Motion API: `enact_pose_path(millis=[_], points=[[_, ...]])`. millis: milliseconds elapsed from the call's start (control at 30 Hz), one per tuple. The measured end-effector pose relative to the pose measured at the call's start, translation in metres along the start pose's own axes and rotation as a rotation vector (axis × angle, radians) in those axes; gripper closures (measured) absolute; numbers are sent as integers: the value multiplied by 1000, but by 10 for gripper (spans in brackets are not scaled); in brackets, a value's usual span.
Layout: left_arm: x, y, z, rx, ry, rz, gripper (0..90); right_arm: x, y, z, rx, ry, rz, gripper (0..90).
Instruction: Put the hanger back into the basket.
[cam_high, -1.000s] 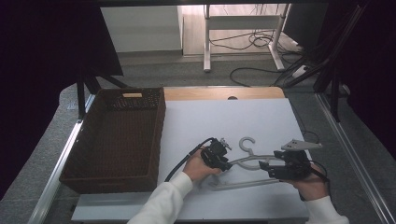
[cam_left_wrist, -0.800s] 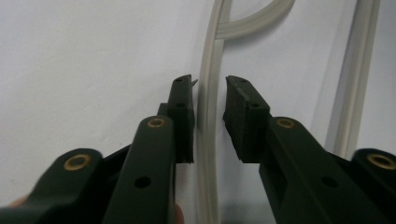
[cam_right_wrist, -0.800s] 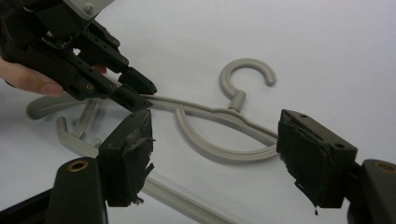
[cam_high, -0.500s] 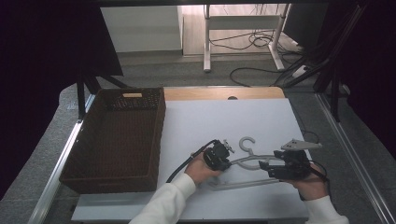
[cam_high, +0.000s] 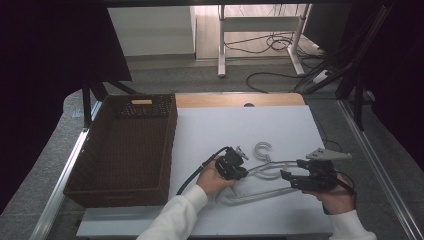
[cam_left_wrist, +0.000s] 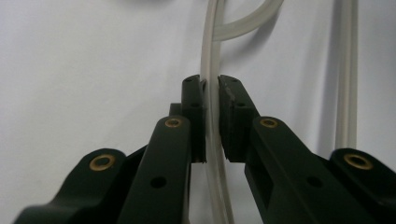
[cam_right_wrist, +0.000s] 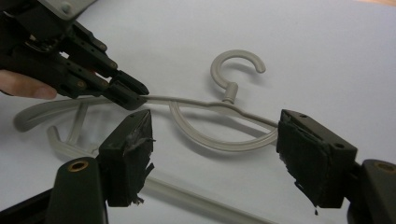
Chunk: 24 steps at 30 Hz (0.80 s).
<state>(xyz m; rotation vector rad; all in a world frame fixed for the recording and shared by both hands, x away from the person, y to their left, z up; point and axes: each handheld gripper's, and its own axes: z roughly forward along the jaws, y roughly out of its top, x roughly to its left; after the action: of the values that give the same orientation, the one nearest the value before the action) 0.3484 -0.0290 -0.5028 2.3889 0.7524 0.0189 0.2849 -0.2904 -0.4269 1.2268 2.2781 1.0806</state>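
Left claw on the hanger's shoulder, right claw gaping at the other end.

The pale hanger (cam_high: 260, 172) lies flat on the white desk (cam_high: 290, 125), just right of the wicker basket (cam_high: 125, 145), long axis running across the desk from one claw to the other — hook on the far side, pointing away from the person. The left claw (cam_high: 239, 171) is nearest to the basket and pinches the hanger's left shoulder bar, pads pressed on the thin rod. The right claw (cam_high: 286, 175) stands spread wide at the far shoulder, not gripping; it would likely need to close over that bar — I judge it the next grasp.
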Motion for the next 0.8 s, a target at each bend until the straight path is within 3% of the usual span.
enact_pose_path(millis=[67,133,500,667,800], points=[[4,0,-7,-37,-15,-30,819,0,1,-2,-11,18,16,272],[5,0,-9,-44,-16,-36,819,0,1,-2,-17,28,20,272],[17,-1,-41,-180,-40,-103,820,3,4,-9,-50,31,19,277],[26,-3,-59,-246,-46,-143,821,15,9,-13,-65,76,-42,277],[31,-4,-74,-291,-51,-161,822,17,9,-14,-65,76,-49,277]])
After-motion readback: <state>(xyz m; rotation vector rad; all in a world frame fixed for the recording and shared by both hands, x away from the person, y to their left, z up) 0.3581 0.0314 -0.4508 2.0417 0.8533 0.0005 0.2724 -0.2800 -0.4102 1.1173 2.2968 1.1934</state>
